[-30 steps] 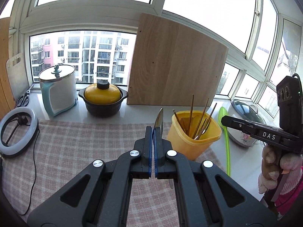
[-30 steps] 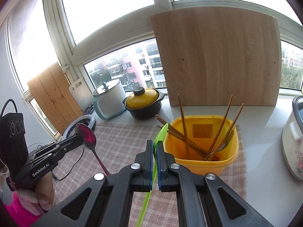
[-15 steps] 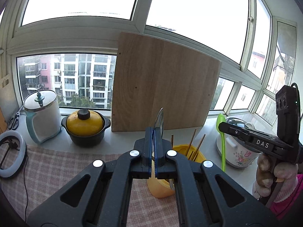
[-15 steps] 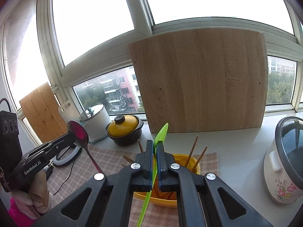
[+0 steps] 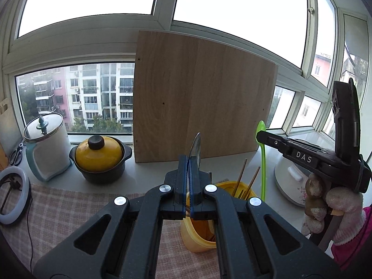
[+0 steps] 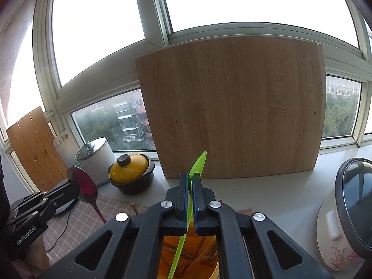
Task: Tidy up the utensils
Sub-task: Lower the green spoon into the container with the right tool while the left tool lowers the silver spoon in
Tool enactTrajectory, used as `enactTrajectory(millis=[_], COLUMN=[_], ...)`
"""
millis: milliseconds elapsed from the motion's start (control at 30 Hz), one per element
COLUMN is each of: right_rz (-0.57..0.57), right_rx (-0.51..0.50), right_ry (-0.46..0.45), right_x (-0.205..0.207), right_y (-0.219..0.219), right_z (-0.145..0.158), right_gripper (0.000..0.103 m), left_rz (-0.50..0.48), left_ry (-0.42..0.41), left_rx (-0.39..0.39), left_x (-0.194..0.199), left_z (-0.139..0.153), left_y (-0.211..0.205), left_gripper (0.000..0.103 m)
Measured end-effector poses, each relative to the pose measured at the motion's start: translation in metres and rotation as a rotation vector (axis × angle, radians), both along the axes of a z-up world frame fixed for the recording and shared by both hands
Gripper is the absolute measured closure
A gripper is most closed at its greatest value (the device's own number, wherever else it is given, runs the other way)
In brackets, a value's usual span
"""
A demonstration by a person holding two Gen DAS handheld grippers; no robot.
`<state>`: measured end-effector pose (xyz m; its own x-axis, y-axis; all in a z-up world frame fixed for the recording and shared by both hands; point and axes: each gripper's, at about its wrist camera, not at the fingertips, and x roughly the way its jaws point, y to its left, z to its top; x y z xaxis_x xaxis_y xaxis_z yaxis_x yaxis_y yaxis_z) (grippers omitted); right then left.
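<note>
My left gripper [image 5: 188, 160] is shut on a spoon [image 5: 196, 147] whose bowl stands edge-on above the fingertips; in the right wrist view this spoon [image 6: 84, 187] shows a glossy red bowl. My right gripper [image 6: 190, 178] is shut on a bright green plastic spoon [image 6: 198, 162], its handle hanging down between the jaws. The yellow container [image 5: 197, 239] with several wooden chopsticks [image 5: 241, 177] sits on the checked cloth right beneath both grippers, mostly hidden by them. In the left wrist view the right gripper [image 5: 260, 136] hangs at the right with the green spoon [image 5: 263, 162].
A large wooden board [image 5: 200, 102] leans on the window behind. A yellow-lidded black pot [image 5: 100, 158], a white canister [image 5: 46, 146], scissors [image 5: 16, 154] and a ring light [image 5: 14, 195] stand left. A rice cooker [image 6: 346, 214] stands right. A checked cloth [image 5: 69, 209] covers the counter.
Both grippers moved forward and over the yellow container, which slid from ahead to beneath the jaws. Both spoons stay gripped.
</note>
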<state>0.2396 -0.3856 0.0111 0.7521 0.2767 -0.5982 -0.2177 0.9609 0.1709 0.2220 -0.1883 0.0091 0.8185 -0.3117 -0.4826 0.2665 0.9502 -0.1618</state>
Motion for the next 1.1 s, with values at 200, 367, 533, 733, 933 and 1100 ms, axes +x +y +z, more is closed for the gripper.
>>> enactTrajectory(millis=[200, 367, 533, 733, 933, 1100], right_rz=[-0.004, 0.017, 0.040, 0.060, 0.048, 0.041], right_rx=[-0.065, -0.062, -0.029, 0.015, 0.052, 0.056], right_ry=[-0.032, -0.004, 0.038, 0.073, 0.115, 0.139], right_x=[0.010, 0.014, 0.010, 0.001, -0.008, -0.017], right_y=[0.010, 0.011, 0.007, 0.001, -0.007, -0.010], right_z=[-0.015, -0.031, -0.040, -0.043, -0.049, -0.055], right_gripper=[0.103, 0.103, 0.103, 0.102, 0.102, 0.102], left_rz=[0.004, -0.007, -0.018, -0.034, -0.033, -0.036], left_ry=[0.032, 0.052, 0.071, 0.091, 0.114, 0.134], left_rx=[0.015, 0.019, 0.010, -0.002, -0.011, -0.030], left_x=[0.008, 0.008, 0.007, 0.000, -0.005, -0.009], left_z=[-0.014, -0.022, -0.028, -0.033, -0.038, -0.042], left_y=[-0.008, -0.013, -0.016, -0.019, -0.016, -0.011], left_gripper=[0.103, 0.103, 0.103, 0.103, 0.103, 0.103])
